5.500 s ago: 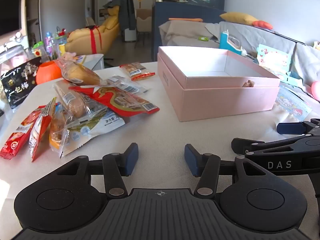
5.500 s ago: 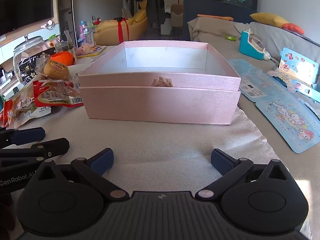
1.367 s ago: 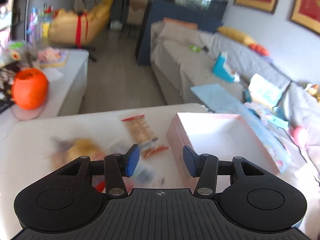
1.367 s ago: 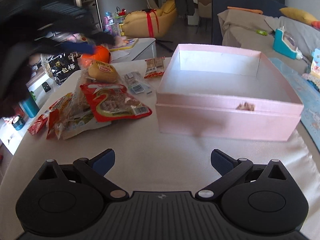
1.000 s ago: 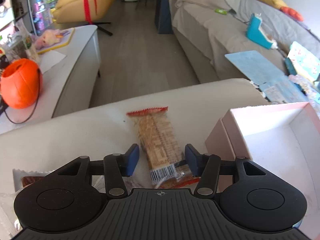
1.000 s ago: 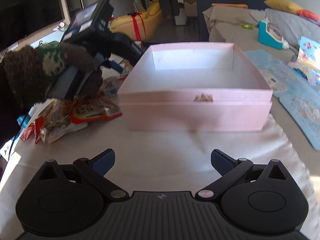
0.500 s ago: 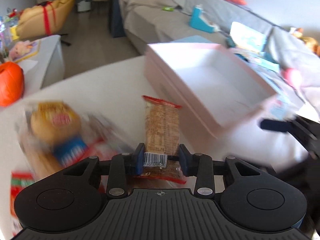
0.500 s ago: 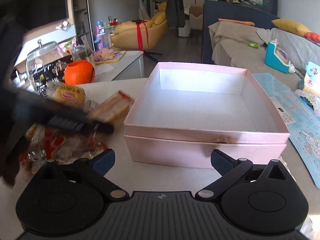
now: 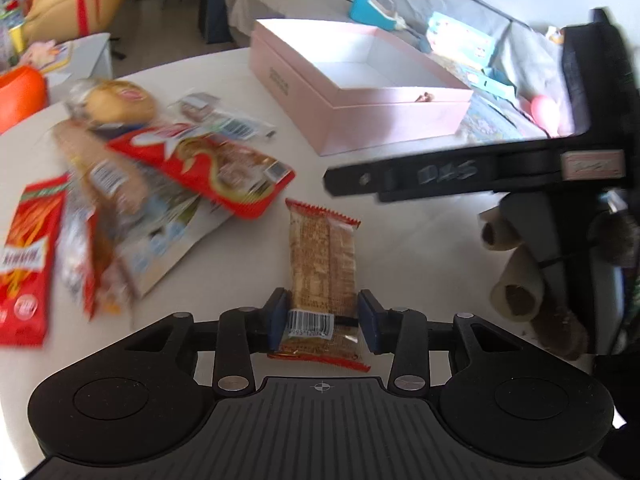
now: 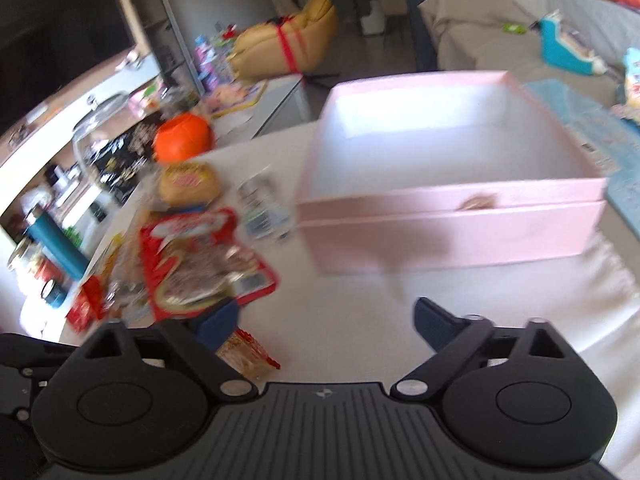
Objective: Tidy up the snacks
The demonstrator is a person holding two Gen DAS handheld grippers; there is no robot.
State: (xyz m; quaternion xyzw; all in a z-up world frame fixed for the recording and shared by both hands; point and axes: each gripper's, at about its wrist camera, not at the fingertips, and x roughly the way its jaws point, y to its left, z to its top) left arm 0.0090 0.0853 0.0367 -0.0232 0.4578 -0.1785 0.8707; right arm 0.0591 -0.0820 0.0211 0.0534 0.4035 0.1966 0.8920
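My left gripper (image 9: 323, 322) clamps cracker pack (image 9: 322, 258), jaws easing apart; long axis points away; pink box (image 9: 400, 114) ahead-right; right gripper (image 10: 325, 322) closing, empty.

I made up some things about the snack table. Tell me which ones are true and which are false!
1. The left gripper has a biscuit packet between its pads. True; its jaws are just opening a little.
2. The pink box is full of snacks. False: no snack packets are in it.
3. The red snack bag lies on top of the snack pile, beside the box. True.
4. The right gripper is holding the bread roll. False: nothing is between its pads, its jaws are closing, and the roll sits farther back on the table.
5. The orange pumpkin pot is inside the box. False: it stands outside the box, on the far left.
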